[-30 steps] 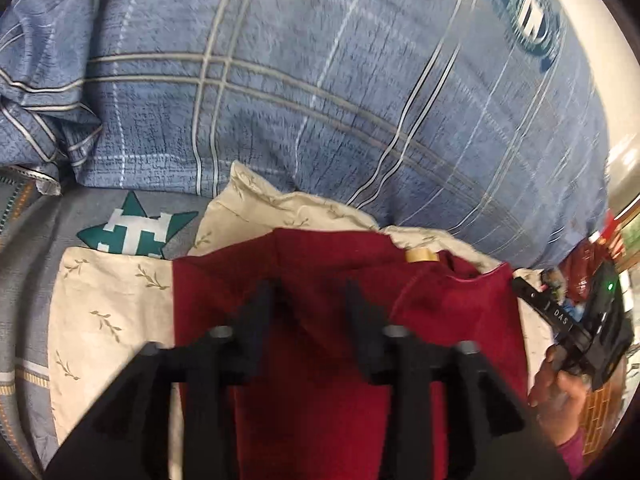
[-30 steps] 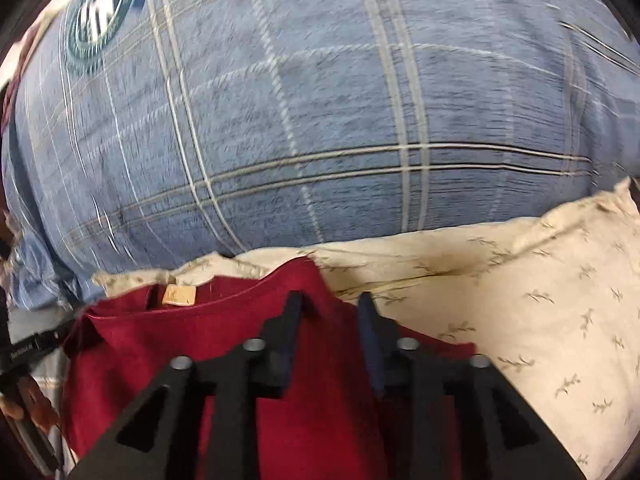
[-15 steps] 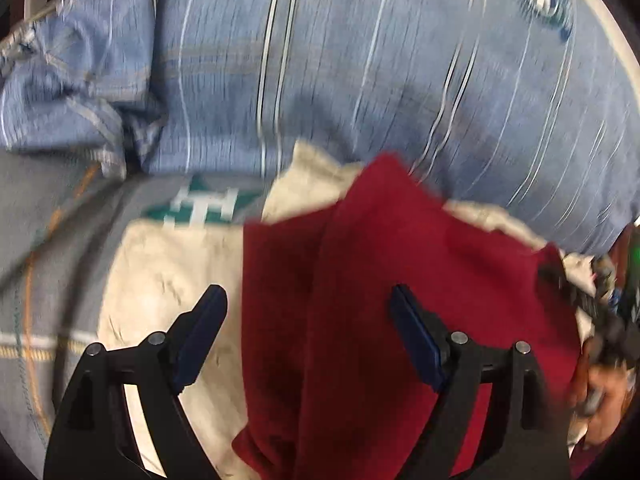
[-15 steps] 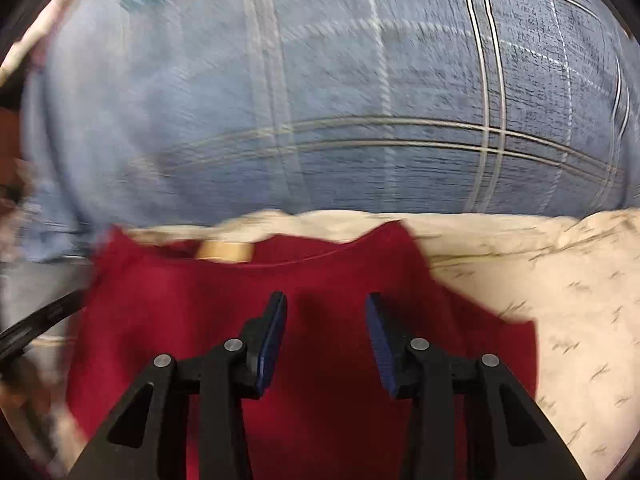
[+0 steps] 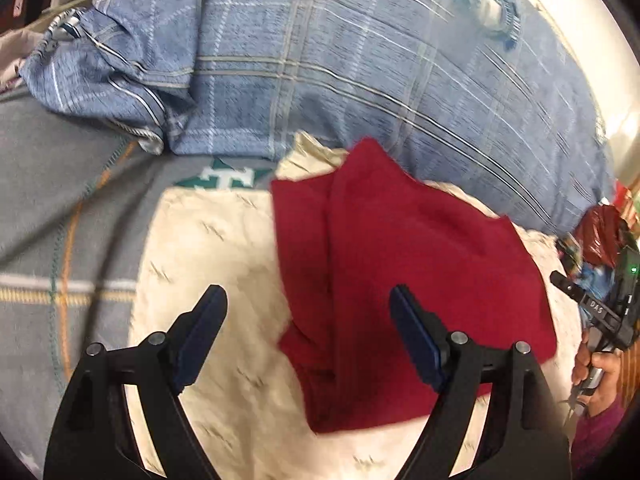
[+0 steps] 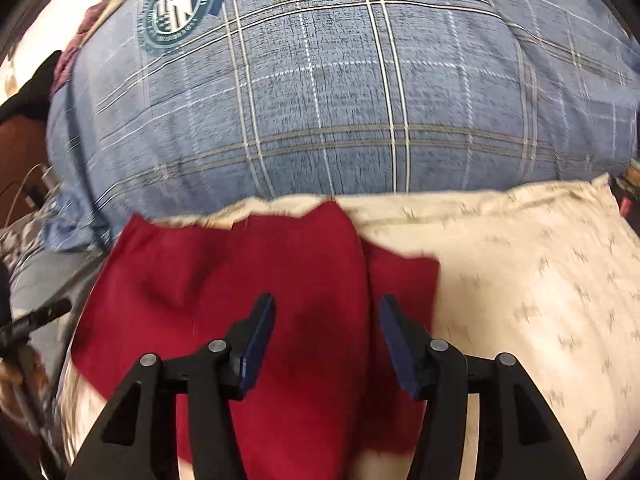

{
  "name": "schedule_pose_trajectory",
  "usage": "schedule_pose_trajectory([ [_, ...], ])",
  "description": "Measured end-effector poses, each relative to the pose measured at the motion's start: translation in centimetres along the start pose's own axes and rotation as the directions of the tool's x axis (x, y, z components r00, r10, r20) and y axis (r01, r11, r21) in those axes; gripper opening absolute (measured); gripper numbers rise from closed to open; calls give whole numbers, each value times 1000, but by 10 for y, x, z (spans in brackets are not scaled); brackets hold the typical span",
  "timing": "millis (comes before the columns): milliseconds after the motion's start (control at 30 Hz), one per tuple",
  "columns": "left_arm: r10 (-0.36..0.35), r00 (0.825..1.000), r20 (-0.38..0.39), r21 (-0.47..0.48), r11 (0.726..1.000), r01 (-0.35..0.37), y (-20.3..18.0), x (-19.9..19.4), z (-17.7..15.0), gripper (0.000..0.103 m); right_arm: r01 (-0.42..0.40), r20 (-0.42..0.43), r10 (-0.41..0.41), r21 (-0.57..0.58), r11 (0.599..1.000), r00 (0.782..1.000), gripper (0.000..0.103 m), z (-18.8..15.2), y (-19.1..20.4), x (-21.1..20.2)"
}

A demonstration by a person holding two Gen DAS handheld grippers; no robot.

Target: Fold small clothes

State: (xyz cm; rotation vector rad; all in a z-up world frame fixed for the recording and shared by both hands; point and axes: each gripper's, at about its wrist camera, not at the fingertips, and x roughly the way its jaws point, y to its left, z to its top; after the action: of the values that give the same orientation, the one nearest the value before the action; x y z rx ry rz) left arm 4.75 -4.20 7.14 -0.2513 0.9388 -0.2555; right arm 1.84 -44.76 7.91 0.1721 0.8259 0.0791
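Note:
A dark red garment lies folded on a cream pillow, one side laid over the rest. My left gripper stands wide open above the garment's left edge, with nothing pressed between its pads. My right gripper hovers over the fold's right edge; its jaws are opening and its pads are clear of the cloth. At the right rim of the left wrist view a hand holds the other gripper.
A big blue plaid quilt with a round green emblem bulges behind the pillow. A grey blanket with orange lines and a green-white motif lies to the left. Red clutter sits far right.
Both grippers let go of the red garment and opened. The garment's left part now lies folded over toward the right. The left gripper drew back to the left.

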Motion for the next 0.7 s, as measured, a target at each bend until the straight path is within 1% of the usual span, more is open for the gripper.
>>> schedule_pose_trajectory([
  [100,-13,999,-32,44,999,15,-14,3,-16,83,-17,-3,17,11,1000,1000,56,-17,-13,-16],
  [167,-12,999,-47,78,997,15,-25,5,-24,83,-25,-10,25,13,1000,1000,56,-24,-15,-20],
  [200,-9,998,-61,101,995,15,-30,7,-28,76,-29,-16,30,16,999,999,56,-28,-17,-19],
  [233,-6,996,-84,124,992,16,-35,11,-32,56,-31,-18,31,19,999,999,56,-31,-18,-20],
  [267,12,995,-100,140,990,3,-38,14,-34,47,-33,-20,33,24,999,999,56,-34,-19,-20],
  [300,50,994,-102,160,987,-33,-39,16,-36,34,-33,-23,33,31,999,999,56,-34,-20,-20],
  [333,51,994,-94,160,986,-36,-39,15,-36,21,-32,-25,33,39,999,999,56,-35,-21,-19],
  [367,20,995,-102,143,990,-5,-36,11,-37,11,-31,-26,33,46,998,999,56,-35,-22,-20],
  [400,-4,994,-112,128,992,19,-34,8,-38,4,-35,-25,36,50,998,999,56,-35,-22,-22],
  [433,-22,994,-108,124,992,36,-34,4,-39,4,-44,-24,45,46,998,999,56,-35,-22,-24],
  [467,-37,997,-71,141,989,46,-35,-2,-43,4,-52,-23,53,36,998,998,56,-36,-20,-25],
  [500,-48,997,-59,158,986,57,-36,-8,-47,4,-56,-22,56,24,998,998,56,-37,-19,-26],
  [567,-67,996,-64,159,984,77,-36,-11,-57,4,-56,-31,56,4,998,998,55,-40,-15,-23],
  [667,-52,996,-70,165,984,63,-34,-8,-73,4,-55,-48,55,-5,998,997,54,-44,-11,-18],
  [700,-61,996,-72,155,985,71,-32,-8,-76,4,-63,-50,63,-3,998,997,53,-46,-9,-17],
])
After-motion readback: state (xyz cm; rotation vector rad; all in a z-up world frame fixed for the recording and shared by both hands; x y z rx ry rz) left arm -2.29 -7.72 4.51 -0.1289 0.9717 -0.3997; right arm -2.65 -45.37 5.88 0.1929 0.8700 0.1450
